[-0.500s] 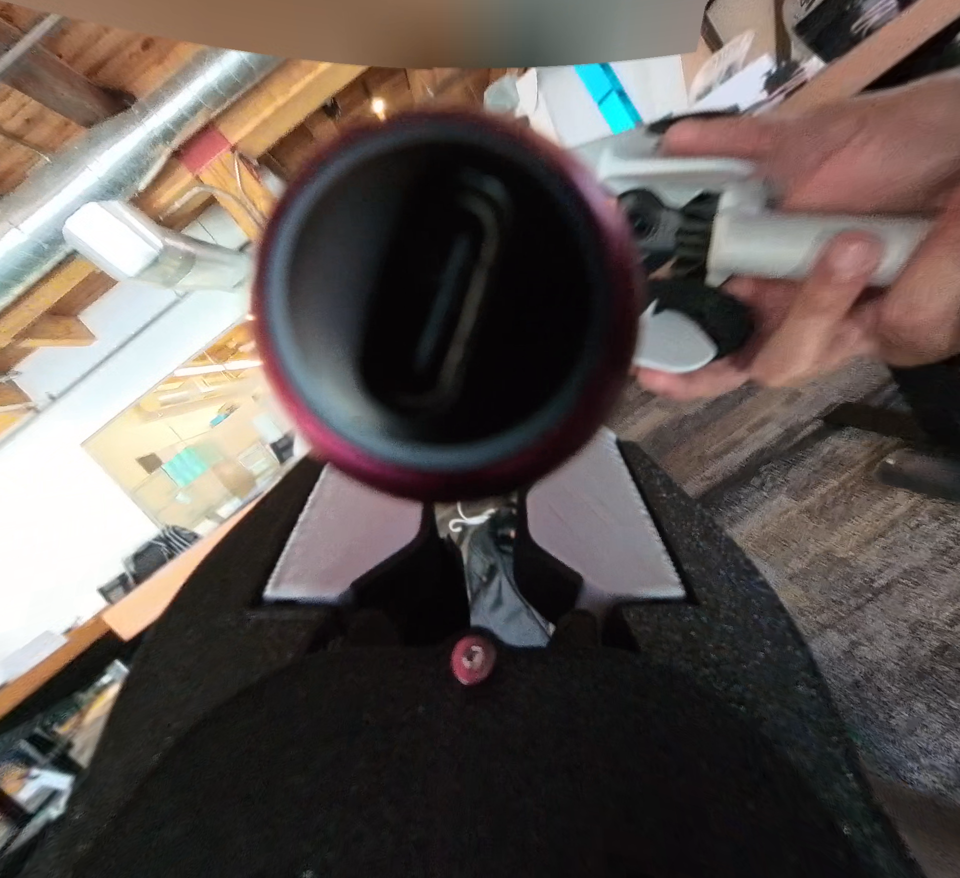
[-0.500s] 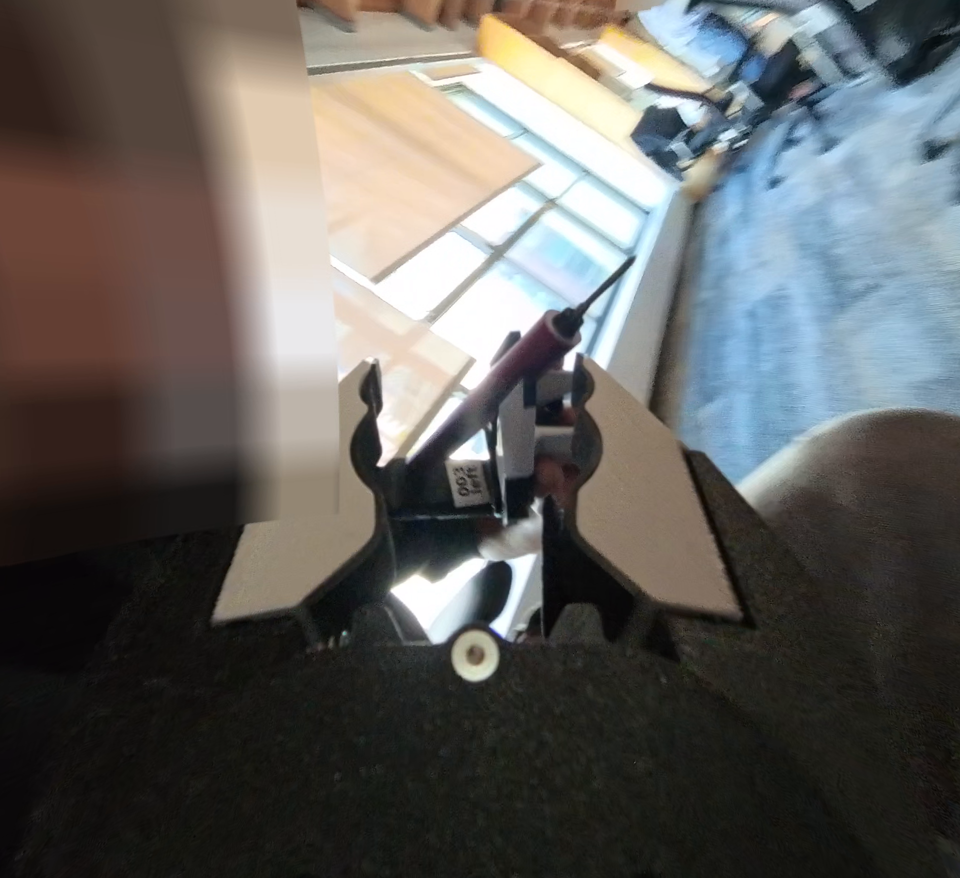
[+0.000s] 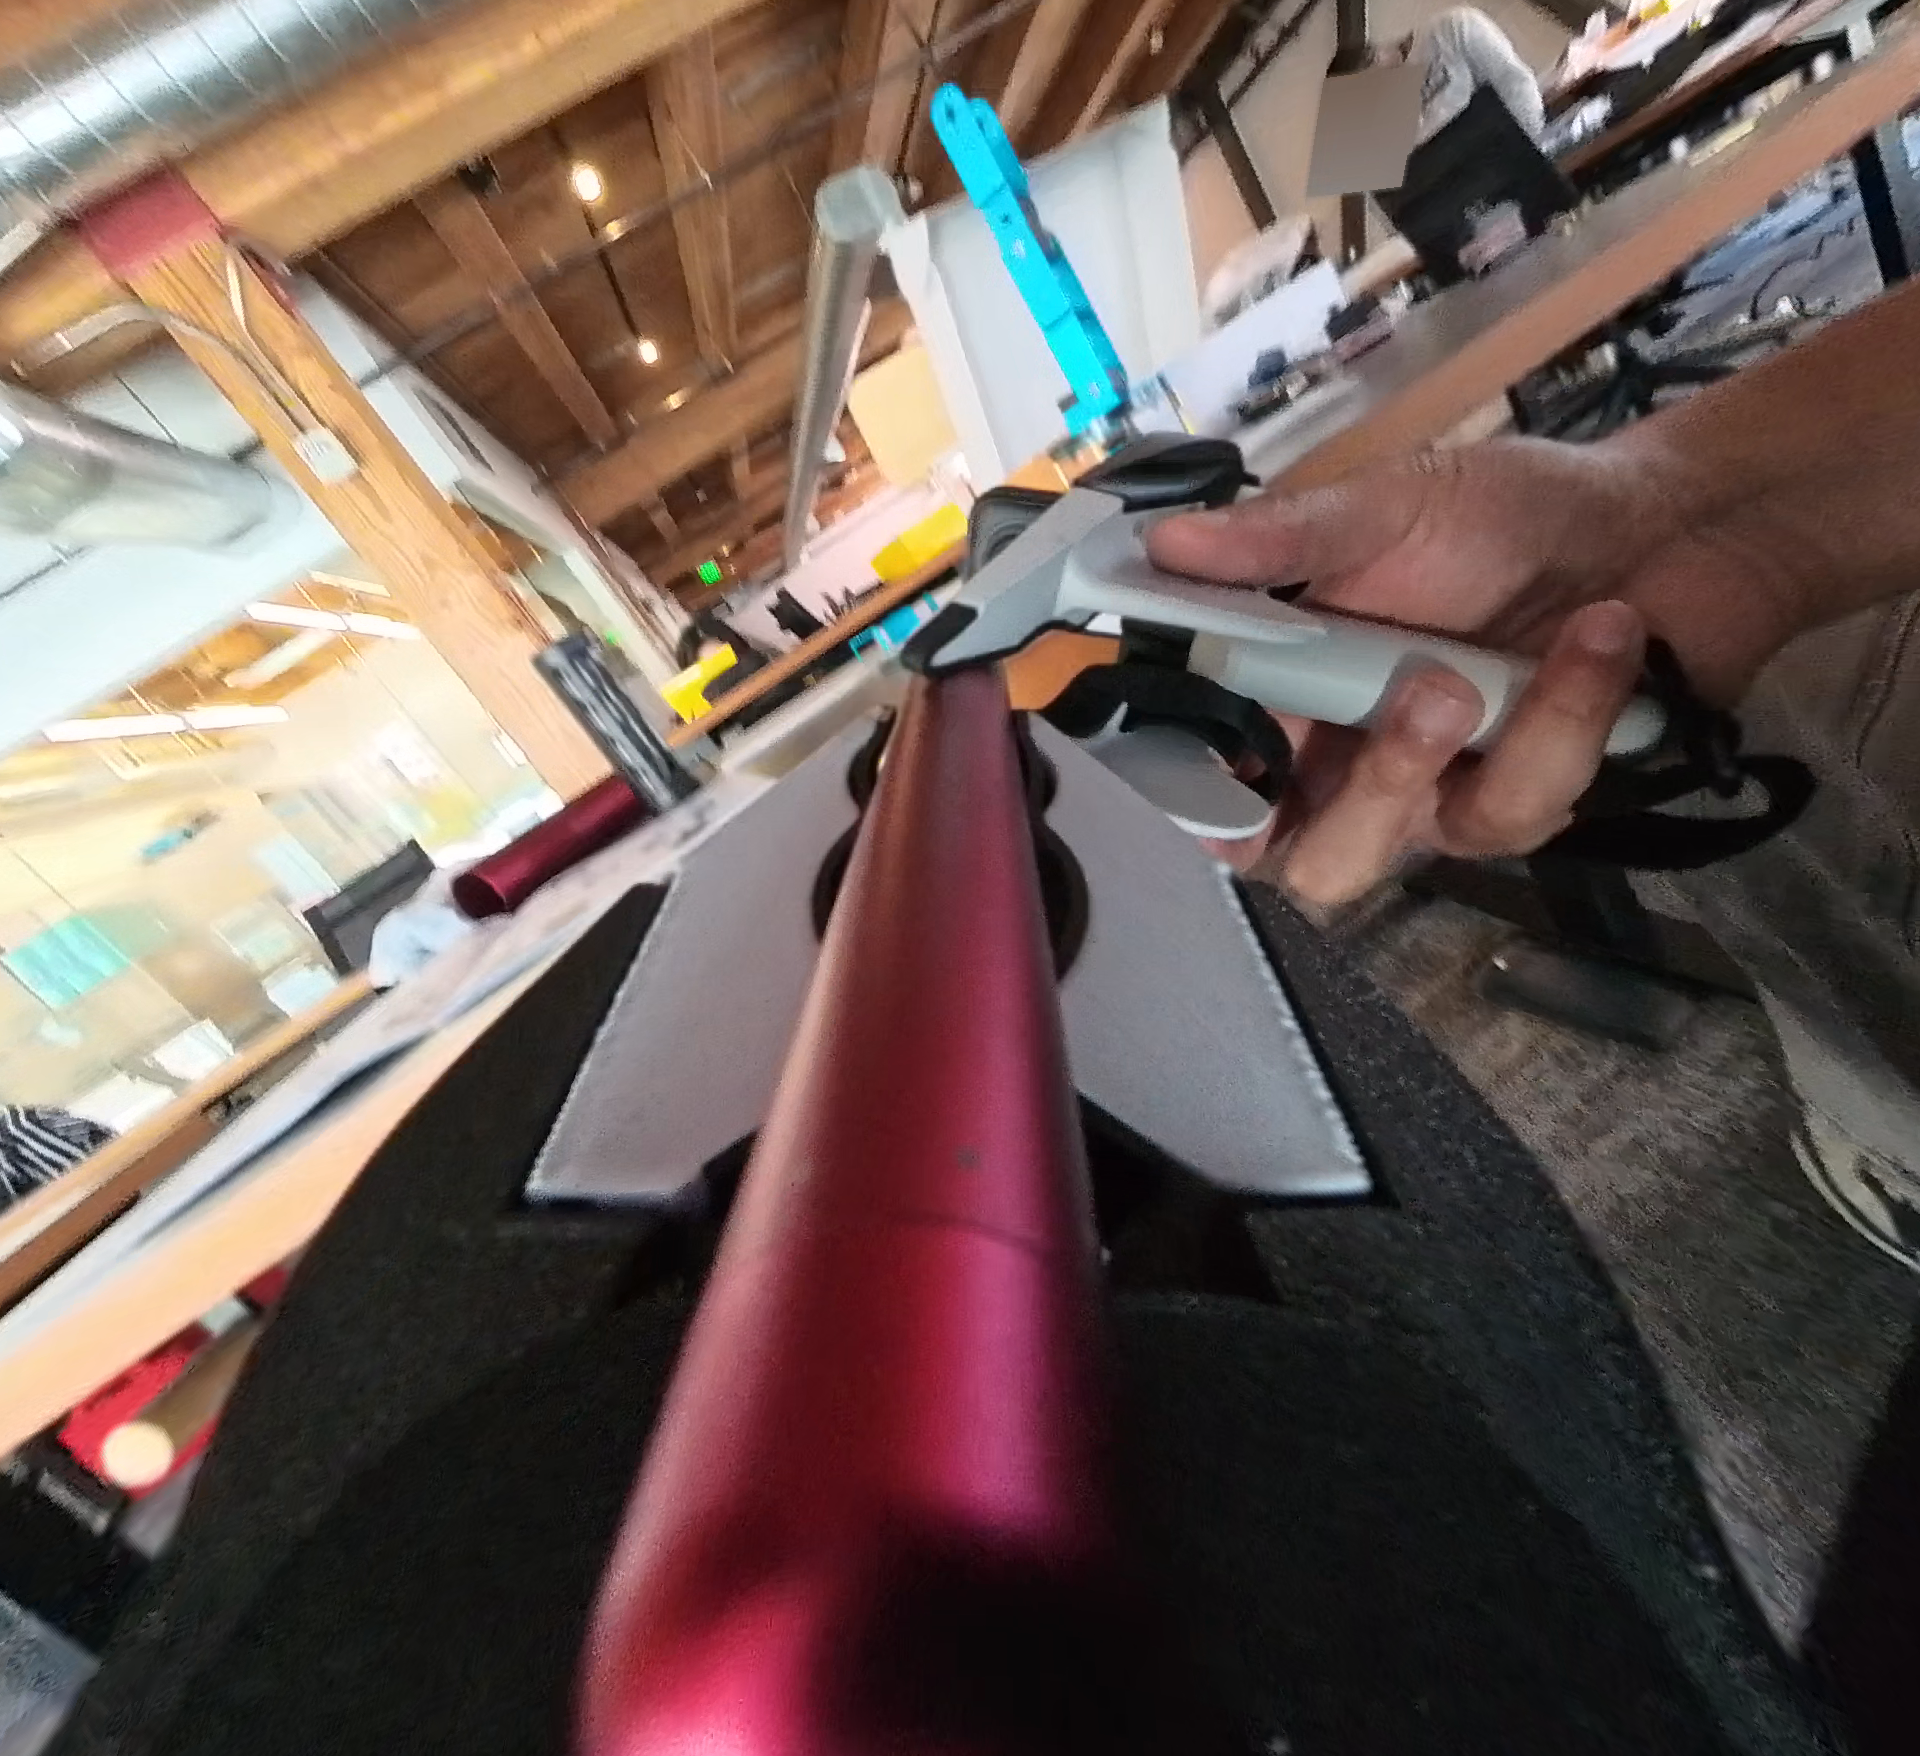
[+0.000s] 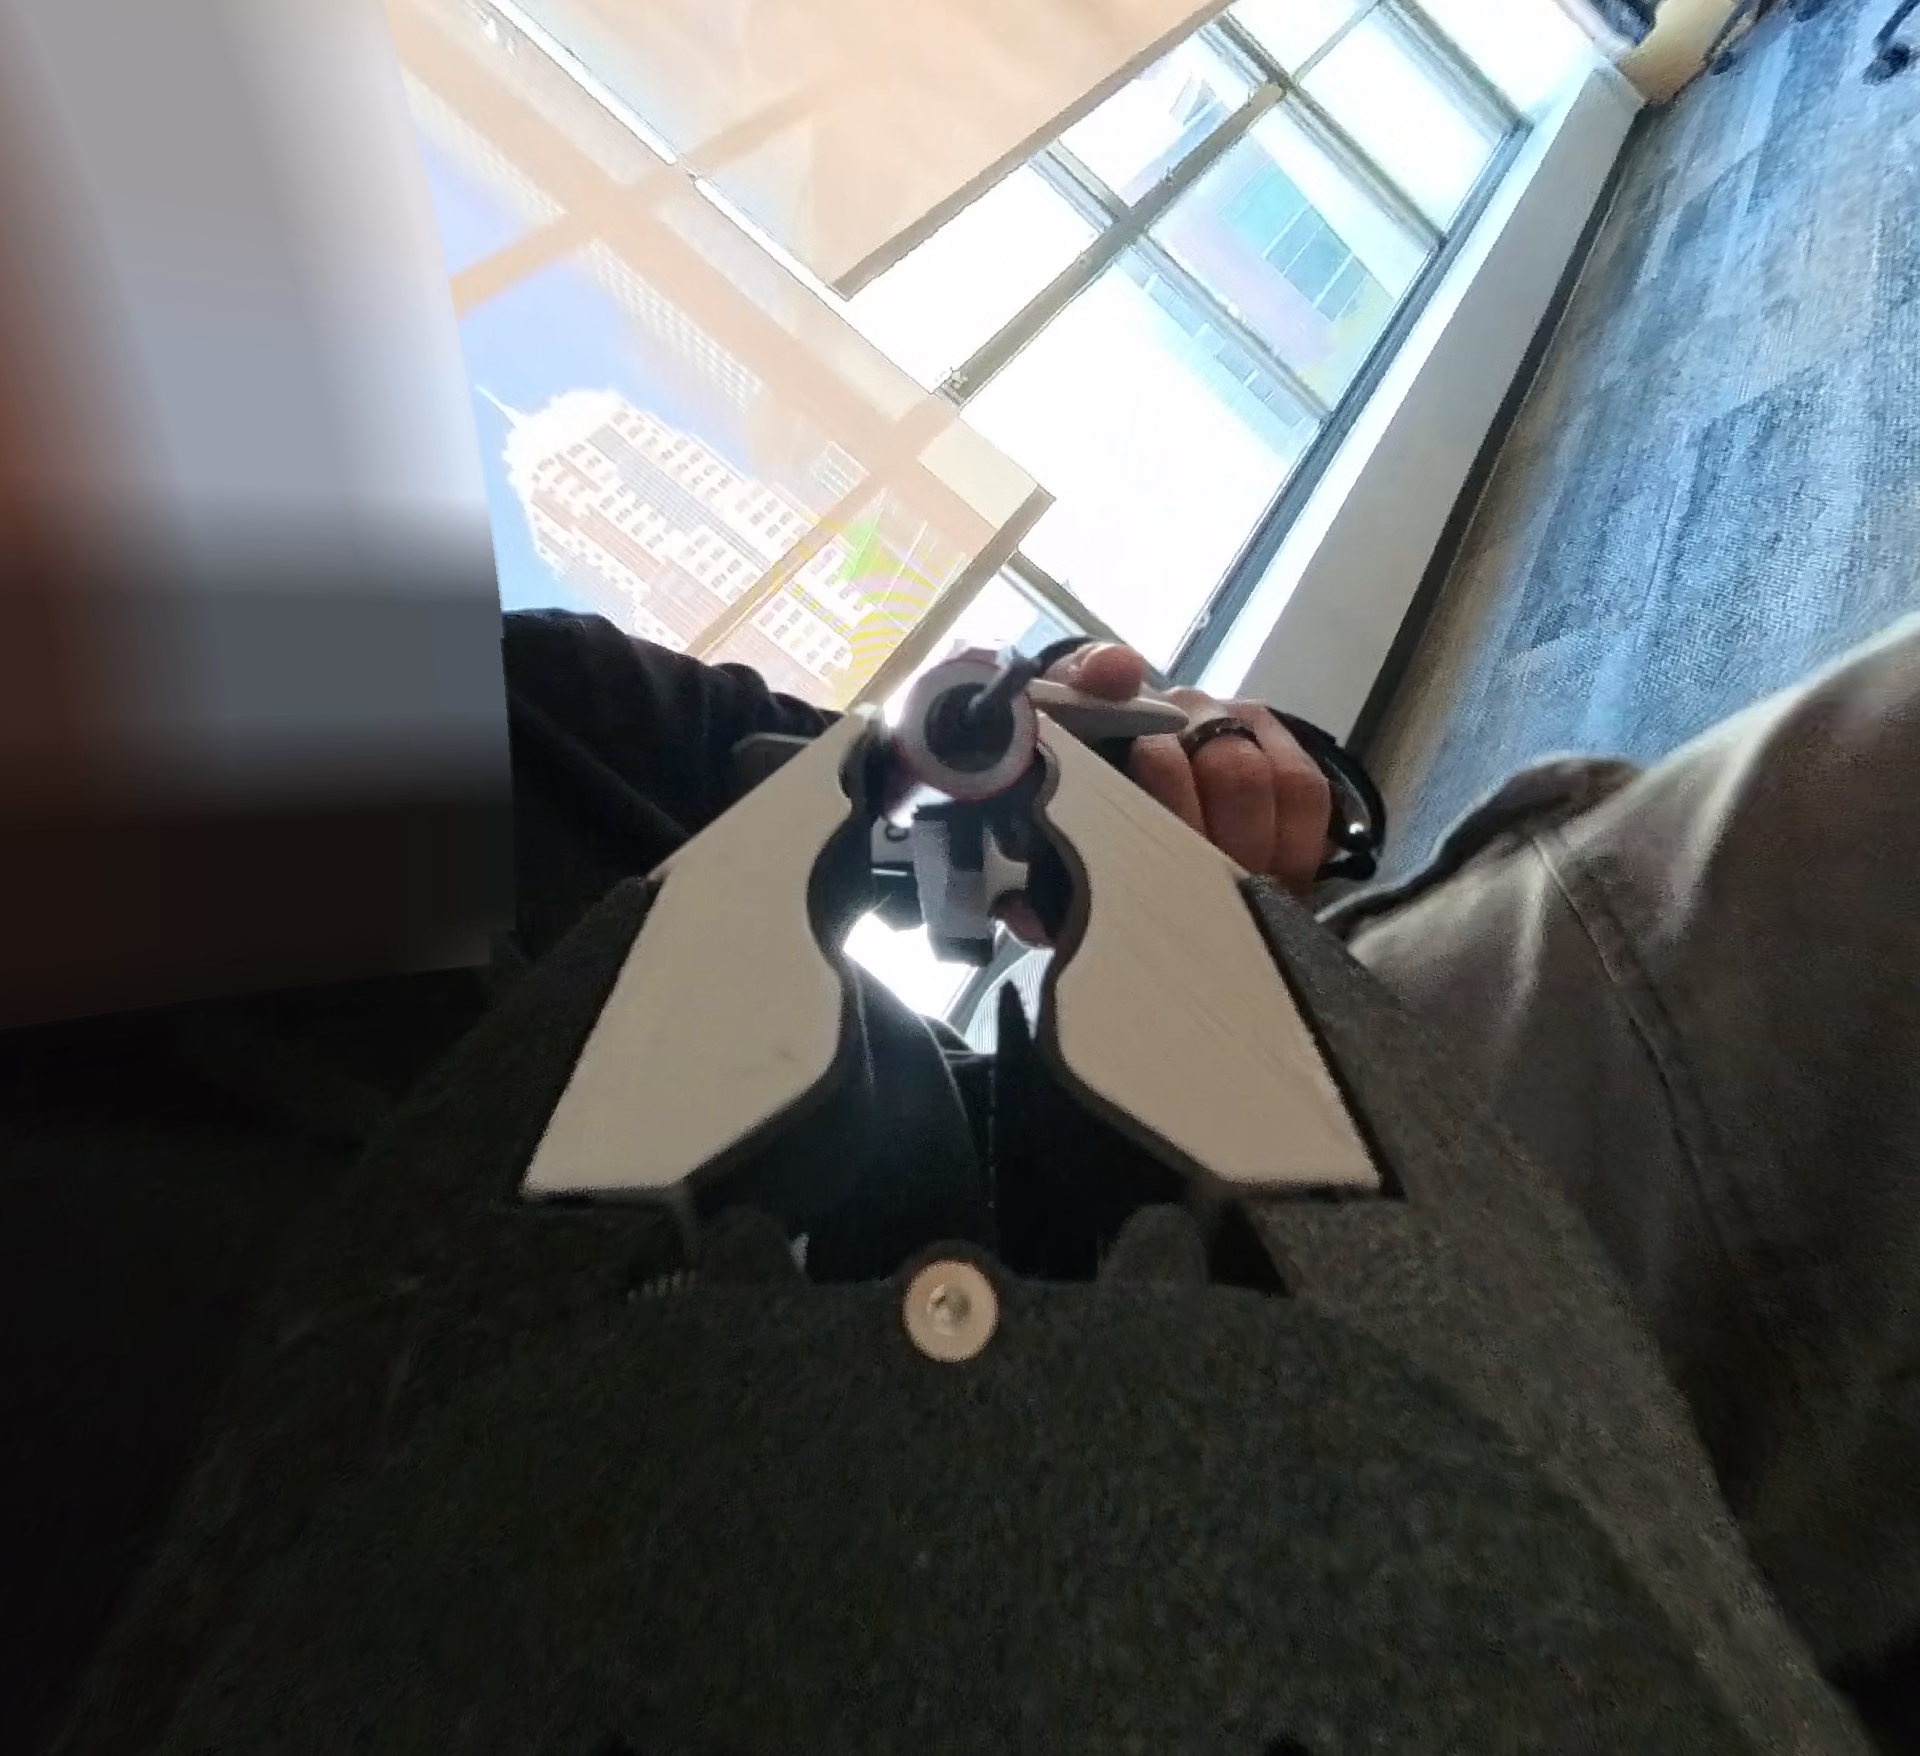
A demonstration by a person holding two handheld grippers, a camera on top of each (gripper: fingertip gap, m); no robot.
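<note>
A maroon metal pen-shaped screwdriver (image 3: 914, 1187) runs lengthwise between my left gripper's (image 3: 951, 750) grey fingers, its butt close to the camera; the jaws are closed on it. A hand (image 3: 1455, 615) holds my right gripper (image 3: 977, 626) at the tool's far end. In the right wrist view the tool's front end (image 4: 971, 761) with its thin black bit (image 4: 1003, 672) sits end-on between my right gripper's (image 4: 956, 740) fingertips, which are closed on it. Behind it a hand (image 4: 1236, 771) holds the left gripper.
A second maroon cylinder (image 3: 551, 849) lies on a long wooden table (image 3: 208, 1259) at the left. Grey carpet (image 3: 1558, 1187) is at the right, with a person (image 3: 1465, 106) at a far desk. The right wrist view shows large windows (image 4: 1143, 356) and a grey-clothed leg (image 4: 1662, 979). Less than 4 cm separates the two grippers' tips.
The screwdriver swung from pointing its butt at the left camera to lying along the left fingers. The right gripper narrowed and closed around its bit end. Both views tilted.
</note>
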